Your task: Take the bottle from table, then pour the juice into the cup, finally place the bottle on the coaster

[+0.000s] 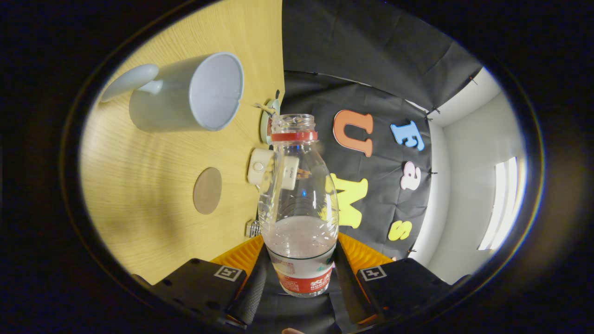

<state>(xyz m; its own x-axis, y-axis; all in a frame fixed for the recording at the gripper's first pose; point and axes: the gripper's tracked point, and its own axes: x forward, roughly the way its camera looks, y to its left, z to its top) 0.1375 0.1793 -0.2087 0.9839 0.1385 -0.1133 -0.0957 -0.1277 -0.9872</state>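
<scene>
Pale wood-grain table (153,185) stood rotated in my view, running up one side with the black cloth wall on the other. I had the bottle (299,204) clamped between the gripper's (300,273) two fingers, both pressing on its labelled lower body — clear plastic, cap off, a red ring at the open neck, and only a little pale liquid pooled low inside. Its mouth pointed away from the fingers, toward the far edge of the table. Beyond and to the side sat the grey-blue cup (195,95) with its handle turned away, its inside looking empty. Nearer the fingers lay the round brown coaster (207,190), bare, well apart from the cup. Behind the bottle I saw a small white object (260,168) and a greenish round thing (267,121) — the bottle blurred and partly hid both, so I could not tell what they were.
</scene>
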